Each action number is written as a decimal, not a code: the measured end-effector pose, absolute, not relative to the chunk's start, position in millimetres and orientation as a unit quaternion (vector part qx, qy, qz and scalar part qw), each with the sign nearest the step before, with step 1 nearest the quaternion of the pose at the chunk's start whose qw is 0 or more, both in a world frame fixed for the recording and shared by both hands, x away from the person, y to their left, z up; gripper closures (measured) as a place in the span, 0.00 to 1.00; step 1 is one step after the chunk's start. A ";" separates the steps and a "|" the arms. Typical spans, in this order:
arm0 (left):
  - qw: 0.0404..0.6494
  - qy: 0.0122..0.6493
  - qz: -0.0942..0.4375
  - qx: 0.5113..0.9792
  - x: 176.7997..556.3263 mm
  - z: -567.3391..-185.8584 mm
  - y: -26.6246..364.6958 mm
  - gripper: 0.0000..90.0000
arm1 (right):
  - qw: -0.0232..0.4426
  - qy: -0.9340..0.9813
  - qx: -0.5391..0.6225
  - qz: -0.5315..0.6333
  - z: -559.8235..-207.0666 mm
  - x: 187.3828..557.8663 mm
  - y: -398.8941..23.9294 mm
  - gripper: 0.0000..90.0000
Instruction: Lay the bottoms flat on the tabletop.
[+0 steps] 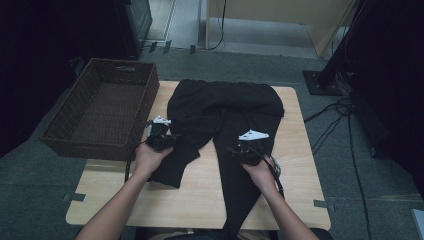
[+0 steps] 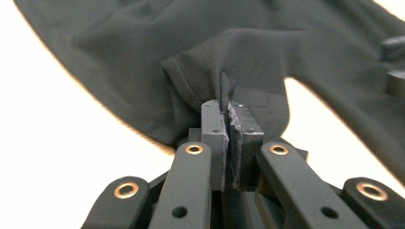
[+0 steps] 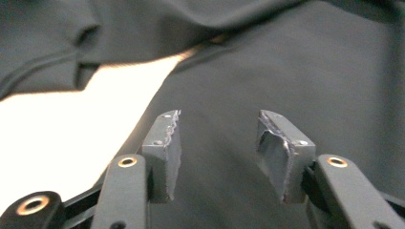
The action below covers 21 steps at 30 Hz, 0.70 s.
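Note:
Black trousers [image 1: 225, 105] lie spread on the wooden table [image 1: 200, 195], waistband far, legs pointing toward me. My left gripper [image 1: 166, 132] is at the left leg, and in the left gripper view its jaws [image 2: 227, 109] are shut on a pinched fold of the black cloth [image 2: 267, 52]. My right gripper [image 1: 244, 146] hovers over the right leg, which runs down past the table's front edge. In the right gripper view its jaws [image 3: 219, 131] stand apart above the dark fabric [image 3: 310, 71] with nothing between the pads.
A dark wicker basket [image 1: 150, 95] sits at the table's left, partly over the edge. Bare wood shows between the legs and along the right side. Cables [image 1: 335, 120] lie on the floor to the right, near a black stand.

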State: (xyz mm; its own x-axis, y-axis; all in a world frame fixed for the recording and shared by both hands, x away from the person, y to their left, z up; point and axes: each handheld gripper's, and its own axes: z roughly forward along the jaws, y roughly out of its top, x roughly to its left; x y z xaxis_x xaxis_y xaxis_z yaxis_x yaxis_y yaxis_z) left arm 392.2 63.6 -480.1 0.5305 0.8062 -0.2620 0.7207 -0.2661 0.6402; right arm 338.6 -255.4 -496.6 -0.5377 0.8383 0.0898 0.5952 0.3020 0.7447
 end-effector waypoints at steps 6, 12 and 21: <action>0.351 0.485 0.042 0.800 394.7 -499.7 57.1 0.95 | 0.144 0.794 0.442 0.392 -499.0 347.7 -229.9 0.61; 0.359 0.441 -0.010 0.823 374.2 -504.3 31.2 0.95 | 0.129 0.783 0.453 0.407 -498.8 357.0 -218.9 0.59; 0.426 0.427 0.018 0.797 370.5 -473.1 38.0 0.60 | 0.135 0.787 0.439 0.412 -494.0 361.8 -203.5 0.56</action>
State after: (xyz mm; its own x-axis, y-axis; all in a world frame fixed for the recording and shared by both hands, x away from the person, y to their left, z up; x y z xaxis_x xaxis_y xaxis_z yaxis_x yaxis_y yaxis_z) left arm 370.5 38.0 -473.1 0.6343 0.6967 -0.3351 0.6655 -0.2713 0.6954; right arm 361.8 -203.5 -494.0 -0.5776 0.8025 0.1496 0.5797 0.2742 0.7673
